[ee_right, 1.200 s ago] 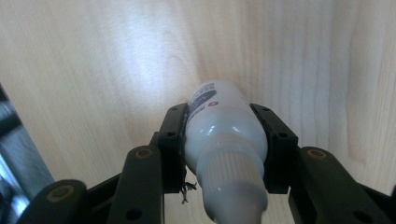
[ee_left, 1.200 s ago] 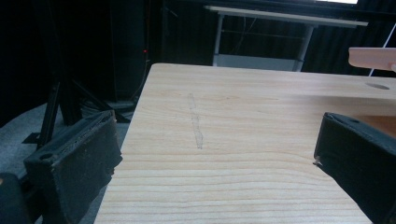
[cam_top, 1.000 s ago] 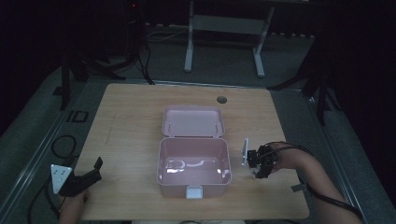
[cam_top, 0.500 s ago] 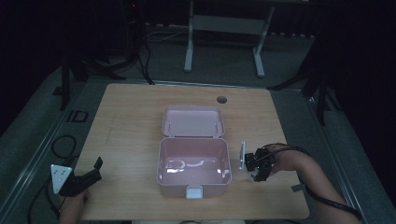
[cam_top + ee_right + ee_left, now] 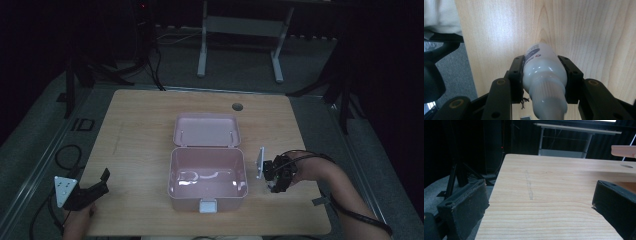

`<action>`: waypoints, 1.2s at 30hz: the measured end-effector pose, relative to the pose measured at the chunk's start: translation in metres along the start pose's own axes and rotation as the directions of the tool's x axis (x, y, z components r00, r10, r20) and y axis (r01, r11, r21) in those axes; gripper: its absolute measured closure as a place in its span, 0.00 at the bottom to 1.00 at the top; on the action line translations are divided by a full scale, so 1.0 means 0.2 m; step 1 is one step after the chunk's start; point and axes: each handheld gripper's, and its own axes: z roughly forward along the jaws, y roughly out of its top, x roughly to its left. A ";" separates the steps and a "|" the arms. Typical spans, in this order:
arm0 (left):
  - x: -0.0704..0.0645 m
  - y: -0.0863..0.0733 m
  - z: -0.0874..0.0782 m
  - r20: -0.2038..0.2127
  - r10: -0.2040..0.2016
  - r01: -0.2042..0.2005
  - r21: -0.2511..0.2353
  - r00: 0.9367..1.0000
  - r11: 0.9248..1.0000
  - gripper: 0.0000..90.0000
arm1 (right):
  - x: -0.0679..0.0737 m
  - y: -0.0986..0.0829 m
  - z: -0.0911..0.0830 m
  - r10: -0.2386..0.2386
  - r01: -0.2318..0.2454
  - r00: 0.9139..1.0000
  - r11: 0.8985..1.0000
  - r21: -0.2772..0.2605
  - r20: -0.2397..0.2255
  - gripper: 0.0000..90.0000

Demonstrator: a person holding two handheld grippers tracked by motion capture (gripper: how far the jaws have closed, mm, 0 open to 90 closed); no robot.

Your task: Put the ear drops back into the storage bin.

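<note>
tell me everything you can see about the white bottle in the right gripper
The bottle is small, glossy white and looks like plastic, with a rounded body, a ribbed cap end toward the camera and a dark printed label near its far end. The right gripper clamps it, one black jaw on each side. It hangs above the wooden table, beside the open pink box.

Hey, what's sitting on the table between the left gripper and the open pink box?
Nothing: in the high view, only bare wooden table lies between the left gripper and the pink box. The left gripper view shows bare wood ahead too.
</note>
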 end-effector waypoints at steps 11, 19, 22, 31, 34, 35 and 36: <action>0.00 0.00 0.00 0.004 0.000 0.000 -0.002 1.000 1.000 0.01 | 0.02 0.02 -0.15 0.005 -0.005 1.000 1.000 0.007 0.023 0.66; 0.00 0.00 0.00 0.005 0.003 -0.003 -0.003 1.000 1.000 0.01 | 0.03 0.05 -0.26 0.015 -0.015 0.999 1.000 0.010 0.041 0.66; 0.00 0.00 0.00 0.005 0.003 -0.003 -0.003 1.000 1.000 0.01 | 0.03 0.07 -0.30 0.016 -0.016 0.999 1.000 0.007 0.047 0.66; 0.00 0.00 0.00 0.004 0.004 -0.004 -0.003 1.000 1.000 0.00 | 0.05 0.17 -0.44 0.012 -0.010 0.998 1.000 -0.026 0.062 0.66; 0.00 0.00 0.00 0.004 0.004 -0.004 -0.002 1.000 1.000 0.00 | 0.06 0.19 -0.46 0.003 -0.001 0.998 1.000 -0.025 0.064 0.66; 0.00 0.00 0.00 0.004 0.004 -0.004 -0.002 1.000 1.000 0.00 | 0.06 0.22 -0.48 -0.001 0.003 0.998 1.000 -0.031 0.062 0.66; 0.00 0.00 0.00 0.004 0.004 -0.004 -0.002 1.000 1.000 0.01 | 0.06 0.24 -0.49 -0.010 0.012 0.998 0.999 -0.030 0.066 0.66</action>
